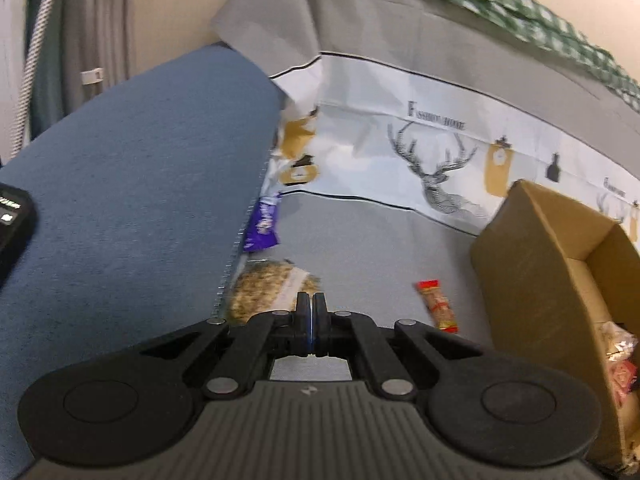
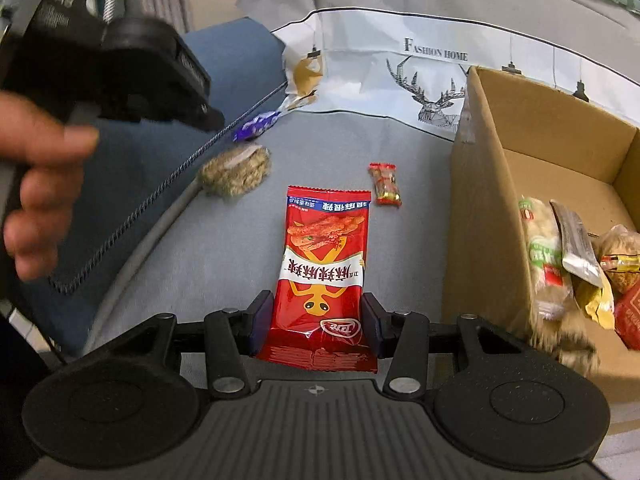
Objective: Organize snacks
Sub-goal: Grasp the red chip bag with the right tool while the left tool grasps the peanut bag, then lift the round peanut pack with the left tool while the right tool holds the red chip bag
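My right gripper [image 2: 316, 312] has its fingers on both sides of a big red snack bag [image 2: 322, 264] that lies on the grey cloth; whether they press it is unclear. A small red snack [image 2: 385, 184] lies beyond it and shows in the left wrist view [image 1: 436, 304] too. A brown grainy snack [image 2: 236, 172] and a purple wrapper [image 2: 256, 125] lie further left; both show in the left wrist view, the grainy snack [image 1: 264, 288] and the wrapper [image 1: 262, 226]. My left gripper [image 1: 311, 308] is shut and empty, just above the grainy snack.
An open cardboard box [image 2: 520, 128] stands at the right with several snacks inside [image 2: 568, 264]; it also shows in the left wrist view [image 1: 536, 260]. A blue cushion [image 1: 132, 184] lies on the left. A deer-print cloth [image 1: 432, 160] runs along the back.
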